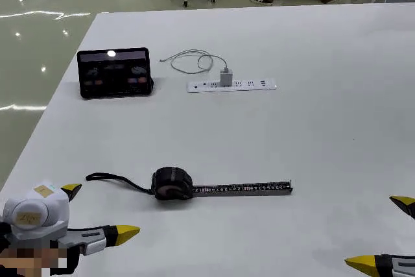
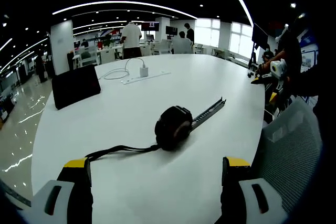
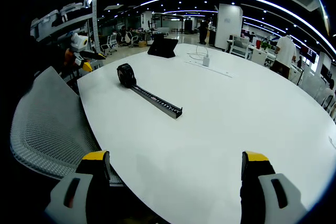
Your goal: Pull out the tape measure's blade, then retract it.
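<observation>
Big smooth white table (image 1: 311, 115), matte finish. The left gripper (image 1: 101, 211) and right gripper (image 1: 379, 233) hover at its near edge, yellow-tipped jaws spread wide, nothing in either one. A flat black rectangular screen (image 1: 114, 72) and a long white power strip (image 1: 231, 85) sit farther back. Between the grippers lies the chunky round black tape measure (image 1: 172, 183). Its thin ruled blade (image 1: 243, 189) lies flat toward the right gripper, and its black cord strap (image 1: 117, 180) trails the other way.
</observation>
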`<state>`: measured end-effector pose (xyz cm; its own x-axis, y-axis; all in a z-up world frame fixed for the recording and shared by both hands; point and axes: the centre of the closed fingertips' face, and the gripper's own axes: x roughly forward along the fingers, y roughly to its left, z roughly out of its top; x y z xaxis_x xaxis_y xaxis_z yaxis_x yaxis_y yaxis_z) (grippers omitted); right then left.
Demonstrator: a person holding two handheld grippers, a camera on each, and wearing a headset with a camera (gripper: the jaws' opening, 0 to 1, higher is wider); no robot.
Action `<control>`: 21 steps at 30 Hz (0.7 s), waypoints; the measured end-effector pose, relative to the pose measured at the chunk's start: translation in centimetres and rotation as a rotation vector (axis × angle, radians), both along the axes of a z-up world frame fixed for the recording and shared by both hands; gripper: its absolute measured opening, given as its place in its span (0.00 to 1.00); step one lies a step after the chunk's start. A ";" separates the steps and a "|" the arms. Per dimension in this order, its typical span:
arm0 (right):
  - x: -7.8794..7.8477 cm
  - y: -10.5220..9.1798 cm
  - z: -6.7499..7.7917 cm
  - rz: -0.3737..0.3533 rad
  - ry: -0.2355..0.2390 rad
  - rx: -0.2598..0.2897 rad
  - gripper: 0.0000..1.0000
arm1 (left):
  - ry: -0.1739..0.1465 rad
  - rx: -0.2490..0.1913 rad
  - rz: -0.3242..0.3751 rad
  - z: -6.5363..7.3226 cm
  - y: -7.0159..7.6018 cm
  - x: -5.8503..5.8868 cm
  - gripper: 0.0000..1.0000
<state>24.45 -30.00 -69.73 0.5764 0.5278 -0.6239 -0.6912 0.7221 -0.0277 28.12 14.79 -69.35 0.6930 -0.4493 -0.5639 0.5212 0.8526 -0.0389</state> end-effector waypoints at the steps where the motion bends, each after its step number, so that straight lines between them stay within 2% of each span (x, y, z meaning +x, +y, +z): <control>1: 0.1 0.0 0.1 0.000 -0.002 0.001 1.00 | -0.003 -0.009 0.000 0.2 -0.3 0.1 1.00; 9: 0.9 0.8 1.1 0.022 -0.028 -0.007 1.00 | -0.017 -0.029 0.002 1.0 -2.9 0.9 1.00; 10: 0.9 0.9 1.1 0.026 -0.030 -0.008 1.00 | -0.027 -0.017 0.014 0.9 -2.8 1.1 1.00; 11: 0.9 1.0 1.1 0.035 -0.034 -0.017 1.00 | -0.020 -0.009 0.036 0.6 -2.7 1.3 1.00; 13: 0.7 1.3 0.9 0.052 -0.033 -0.026 1.00 | -0.029 -0.011 0.046 0.2 -3.1 1.6 1.00; 16: 0.6 1.6 0.8 0.064 -0.033 -0.033 1.00 | -0.014 -0.009 0.052 -0.4 -3.8 1.8 1.00; 19: 0.6 1.8 0.9 0.068 -0.036 -0.033 1.00 | -0.010 -0.030 0.052 -0.8 -4.6 2.3 1.00; 21: 0.7 1.7 1.0 0.068 -0.038 -0.032 1.00 | -0.013 -0.017 0.061 -1.1 -5.0 2.5 1.00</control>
<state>25.12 -28.26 -68.75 0.5633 0.5468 -0.6194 -0.7366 0.6720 -0.0767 30.63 9.77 -70.48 0.7268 -0.4150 -0.5473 0.4684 0.8822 -0.0469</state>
